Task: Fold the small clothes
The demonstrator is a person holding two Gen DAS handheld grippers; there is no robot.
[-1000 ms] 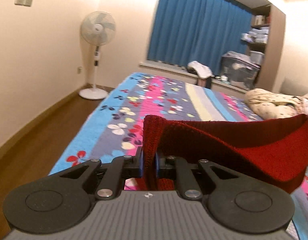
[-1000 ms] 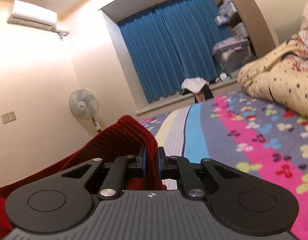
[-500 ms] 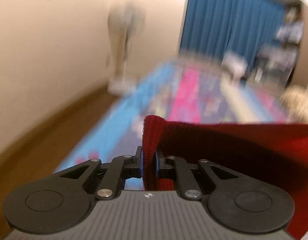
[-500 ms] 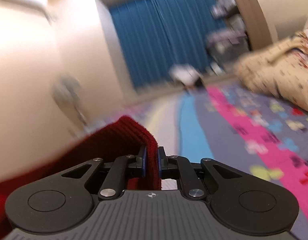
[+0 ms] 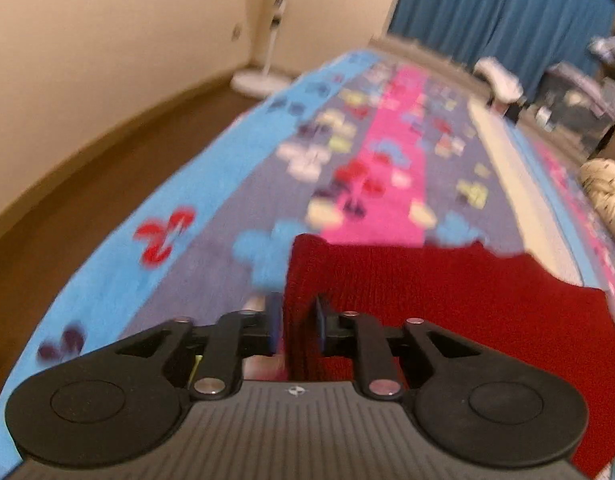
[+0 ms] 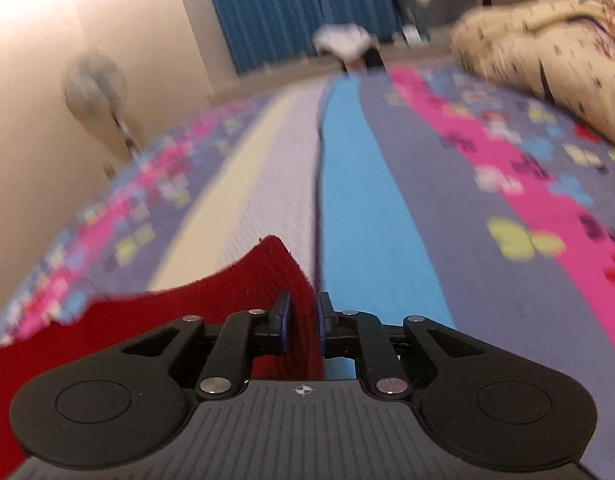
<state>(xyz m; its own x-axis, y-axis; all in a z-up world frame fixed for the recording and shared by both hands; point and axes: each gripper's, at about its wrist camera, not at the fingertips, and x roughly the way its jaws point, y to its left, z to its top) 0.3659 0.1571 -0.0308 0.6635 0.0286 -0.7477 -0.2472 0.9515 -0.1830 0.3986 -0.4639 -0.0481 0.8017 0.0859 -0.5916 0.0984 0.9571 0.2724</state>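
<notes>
Red knit garment (image 5: 447,300) lay low over the near bed (image 5: 211,248). Left tongs (image 5: 295,322) opening, left corner loose between pads. Right tongs (image 6: 303,326) opening, right corner between them, grip unclear.

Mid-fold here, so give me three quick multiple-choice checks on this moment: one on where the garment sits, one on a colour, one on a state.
1. Where does the red knit garment lie?
A. on the floor
B. on the patterned bedspread
C. on the windowsill

2. What colour are the curtains?
A. blue
B. green
C. white

3. What is between the jaws of each gripper?
A. nothing
B. a pillow
C. a corner of the garment

Answers:
1 B, the bedspread shows on all sides of the cloth.
2 A, blue folds hang behind the bed.
3 C, red cloth stands between the pads of the left gripper and the right gripper, whose jaws are opening.
</notes>
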